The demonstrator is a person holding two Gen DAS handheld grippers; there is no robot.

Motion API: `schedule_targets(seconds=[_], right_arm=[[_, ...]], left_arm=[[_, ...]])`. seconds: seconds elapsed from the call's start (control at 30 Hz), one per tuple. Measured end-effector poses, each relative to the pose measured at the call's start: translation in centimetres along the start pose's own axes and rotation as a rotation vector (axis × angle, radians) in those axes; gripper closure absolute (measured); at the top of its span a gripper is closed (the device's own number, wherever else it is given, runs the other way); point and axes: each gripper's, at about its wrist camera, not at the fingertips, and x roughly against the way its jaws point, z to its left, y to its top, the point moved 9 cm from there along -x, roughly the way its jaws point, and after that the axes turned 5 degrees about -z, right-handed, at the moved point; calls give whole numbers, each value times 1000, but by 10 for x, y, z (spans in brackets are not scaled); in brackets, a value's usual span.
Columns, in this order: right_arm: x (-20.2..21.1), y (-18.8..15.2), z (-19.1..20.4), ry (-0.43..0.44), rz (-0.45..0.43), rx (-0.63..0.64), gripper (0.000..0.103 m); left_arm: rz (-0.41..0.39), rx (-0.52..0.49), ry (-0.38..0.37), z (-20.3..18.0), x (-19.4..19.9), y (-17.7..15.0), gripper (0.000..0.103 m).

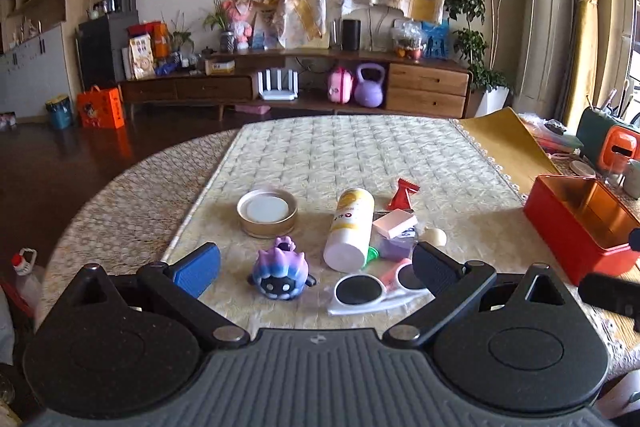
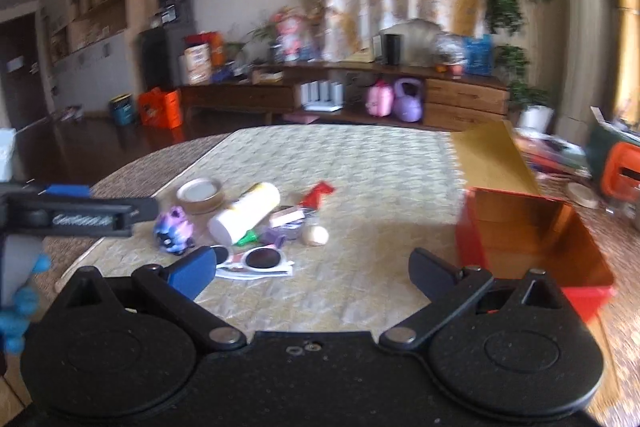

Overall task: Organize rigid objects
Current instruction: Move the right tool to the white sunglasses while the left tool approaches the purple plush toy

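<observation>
A pile of small objects lies on the quilted table mat (image 1: 340, 155): a purple squishy toy (image 1: 280, 269), a white and yellow bottle (image 1: 349, 229) on its side, white sunglasses (image 1: 372, 287), a round gold lid (image 1: 267, 211), a pink and white box (image 1: 394, 223), a red wrapper (image 1: 404, 193) and a cream ball (image 1: 436, 237). My left gripper (image 1: 316, 265) is open and empty, just in front of the toy and sunglasses. My right gripper (image 2: 312, 267) is open and empty, over bare mat between the pile (image 2: 256, 223) and an open red tin box (image 2: 536, 239).
The red tin box (image 1: 580, 227) stands at the table's right. A yellow sheet (image 1: 504, 143) and clutter with an orange holder (image 1: 618, 151) lie beyond it. The left gripper's body shows at the left of the right wrist view (image 2: 80, 213). A TV cabinet lines the far wall.
</observation>
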Motion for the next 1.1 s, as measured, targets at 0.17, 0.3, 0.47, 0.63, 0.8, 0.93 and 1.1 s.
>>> schedule_targets(seconds=[0.17, 0.3, 0.47, 0.63, 0.8, 0.93, 1.1], right_arm=[[-35, -6, 6, 20, 51, 48, 1], [-65, -16, 13, 36, 93, 82, 6], [-90, -17, 17, 42, 112, 71, 7], [-116, -17, 25, 18, 128, 59, 11], [-135, -25, 32, 8, 166, 58, 18], [-146, -29, 34, -7, 194, 61, 25], [-154, -34, 37, -11, 223, 58, 29]], left_arm=[[46, -6, 37, 10, -38, -6, 0], [73, 6, 61, 18, -60, -13, 0], [88, 24, 86, 27, -77, -16, 0], [87, 18, 105, 29, -89, -16, 0], [97, 26, 125, 35, -100, -20, 0], [110, 29, 124, 36, -106, -24, 0], [109, 23, 126, 37, -109, -26, 1]])
